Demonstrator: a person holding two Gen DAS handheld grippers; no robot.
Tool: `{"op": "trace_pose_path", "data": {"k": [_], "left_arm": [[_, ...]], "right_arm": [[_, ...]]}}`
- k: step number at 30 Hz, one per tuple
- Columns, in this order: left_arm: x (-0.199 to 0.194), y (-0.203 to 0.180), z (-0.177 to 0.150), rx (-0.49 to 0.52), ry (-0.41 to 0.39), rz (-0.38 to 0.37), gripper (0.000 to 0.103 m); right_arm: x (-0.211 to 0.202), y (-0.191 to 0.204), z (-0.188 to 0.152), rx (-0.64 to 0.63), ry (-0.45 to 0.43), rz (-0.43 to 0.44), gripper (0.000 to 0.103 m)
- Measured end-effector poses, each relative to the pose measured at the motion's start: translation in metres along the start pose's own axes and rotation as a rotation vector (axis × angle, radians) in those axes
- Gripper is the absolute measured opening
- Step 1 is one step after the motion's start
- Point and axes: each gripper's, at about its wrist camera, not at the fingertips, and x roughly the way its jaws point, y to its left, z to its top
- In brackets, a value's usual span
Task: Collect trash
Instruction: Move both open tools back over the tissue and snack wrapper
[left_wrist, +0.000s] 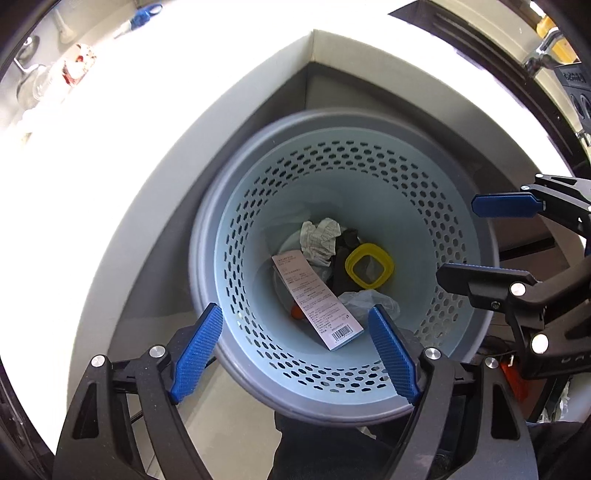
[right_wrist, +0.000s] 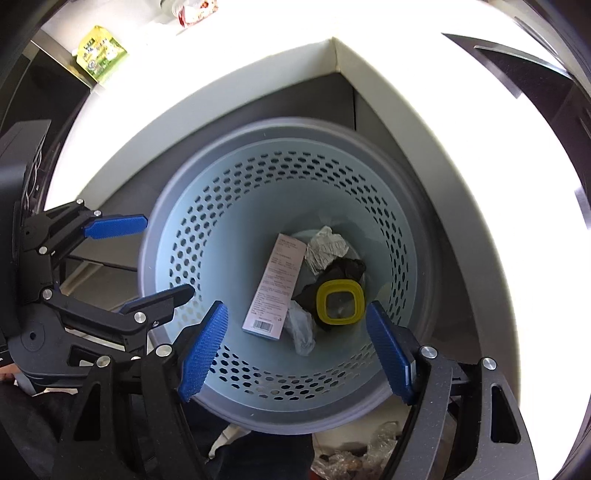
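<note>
Both wrist cameras are looking straight down into a pale blue perforated bin (left_wrist: 258, 206) standing below a white counter corner (left_wrist: 312, 40). The left gripper (left_wrist: 295, 350) and right gripper (right_wrist: 295, 347) are hovering over the rim, jaws apart, gripping nothing. At the bottom, trash is lying collected: a barcoded card (left_wrist: 317, 299) toward 6 o'clock, crumpled paper (left_wrist: 319, 240) toward 12, a yellow square ring (left_wrist: 369, 266) toward 3. Collection appears largely done, judging by these empty jaws.
</note>
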Motion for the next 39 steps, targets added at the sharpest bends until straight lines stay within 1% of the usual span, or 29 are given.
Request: {"op": "trace_pose_path", "data": {"k": [3,8,15,17,22,27,39], "left_arm": [[-0.018,0.008,-0.005,-0.021,-0.04,0.009,0.082],[-0.049,0.017,0.001,-0.066,-0.114,0.018,0.084],[-0.092,0.056,0.016,-0.156,-0.226,0.046,0.089],[-0.092,0.066,0.02,-0.189,-0.249,0.054,0.09],[-0.101,0.093,0.03,-0.239,-0.282,0.087,0.091],[-0.106,0.121,0.037,-0.292,-0.303,0.1,0.091],[-0.109,0.198,0.049,-0.382,-0.318,0.145,0.092]], "right_arm": [[-0.011,0.001,0.002,0.008,-0.04,0.014,0.076],[-0.032,0.011,0.017,0.01,-0.114,0.04,0.077],[-0.049,0.026,0.051,-0.02,-0.19,0.063,0.08],[-0.054,0.03,0.062,-0.028,-0.204,0.066,0.082],[-0.059,0.04,0.086,-0.047,-0.233,0.085,0.083],[-0.061,0.05,0.111,-0.063,-0.264,0.096,0.083],[-0.049,0.084,0.17,-0.114,-0.275,0.101,0.083]]}}
